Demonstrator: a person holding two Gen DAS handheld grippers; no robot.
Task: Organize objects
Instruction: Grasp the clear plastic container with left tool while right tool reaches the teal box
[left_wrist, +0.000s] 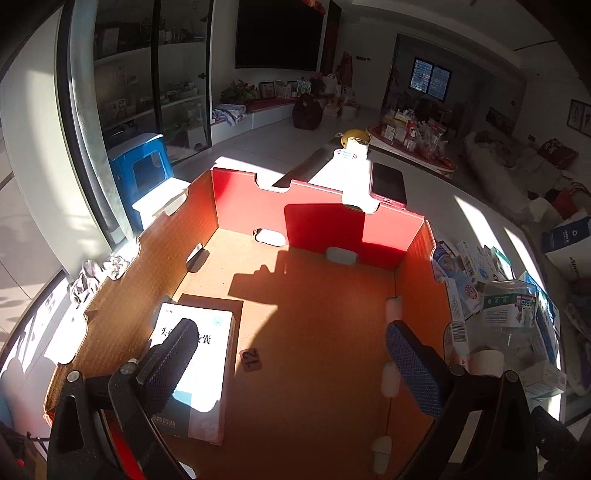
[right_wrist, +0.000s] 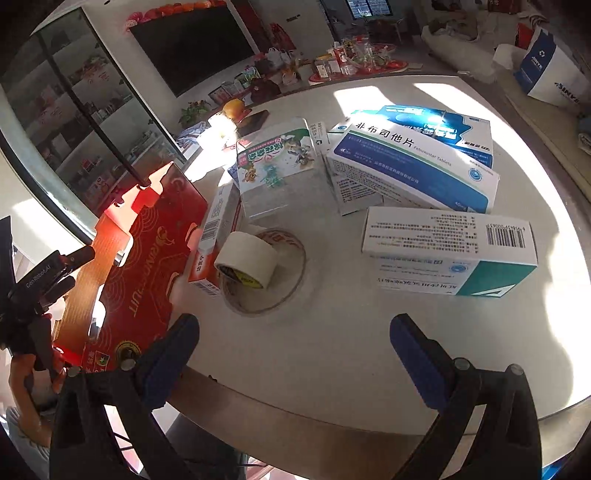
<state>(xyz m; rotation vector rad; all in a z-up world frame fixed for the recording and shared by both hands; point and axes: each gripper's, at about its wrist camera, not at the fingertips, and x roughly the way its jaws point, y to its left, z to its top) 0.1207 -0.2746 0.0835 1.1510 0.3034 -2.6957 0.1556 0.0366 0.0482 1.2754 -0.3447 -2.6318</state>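
My left gripper (left_wrist: 291, 363) is open and empty above the inside of a red cardboard box (left_wrist: 317, 206). A white medicine box (left_wrist: 199, 373) lies flat on the box floor at the left, under my left finger. My right gripper (right_wrist: 295, 354) is open and empty over the white round table (right_wrist: 332, 332). Ahead of it lie a roll of beige tape (right_wrist: 245, 262), a white and teal medicine box (right_wrist: 448, 251), a blue and white tablet box (right_wrist: 413, 166), a clear box with a cartoon print (right_wrist: 277, 166) and a narrow orange and white box (right_wrist: 212, 236).
The red box's outer wall (right_wrist: 147, 258) stands at the table's left edge. A phone (left_wrist: 388, 182) lies on white items beyond the box's far wall. Medicine boxes (left_wrist: 491, 291) are heaped right of the red box. A blue stool (left_wrist: 142, 166) stands by the glass cabinet.
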